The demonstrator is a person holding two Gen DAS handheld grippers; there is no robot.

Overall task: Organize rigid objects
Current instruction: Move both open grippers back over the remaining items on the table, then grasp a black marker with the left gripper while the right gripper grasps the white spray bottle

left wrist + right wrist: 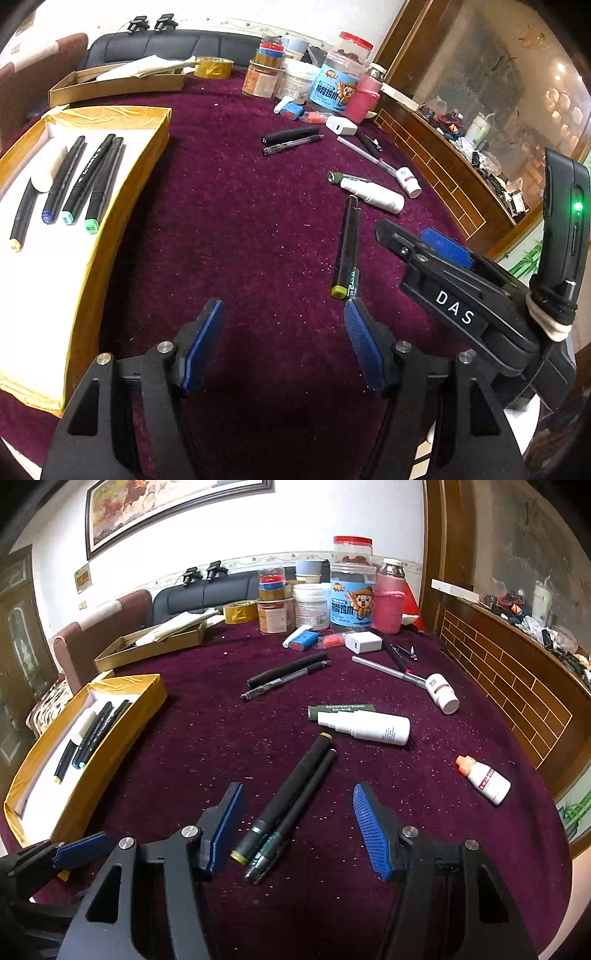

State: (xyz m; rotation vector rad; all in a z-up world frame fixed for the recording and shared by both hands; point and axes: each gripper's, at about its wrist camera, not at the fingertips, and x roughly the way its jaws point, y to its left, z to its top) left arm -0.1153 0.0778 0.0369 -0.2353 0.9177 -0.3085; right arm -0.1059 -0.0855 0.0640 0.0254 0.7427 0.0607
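Gold open box [122, 716] holding black markers [99, 723] lies left; white spray bottle [369, 727] perhaps touches the green tube [340, 708] behind it.

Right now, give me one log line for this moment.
left tongs: open, empty | right tongs: open over two black markers on purple cloth | gold-sided box: holds markers
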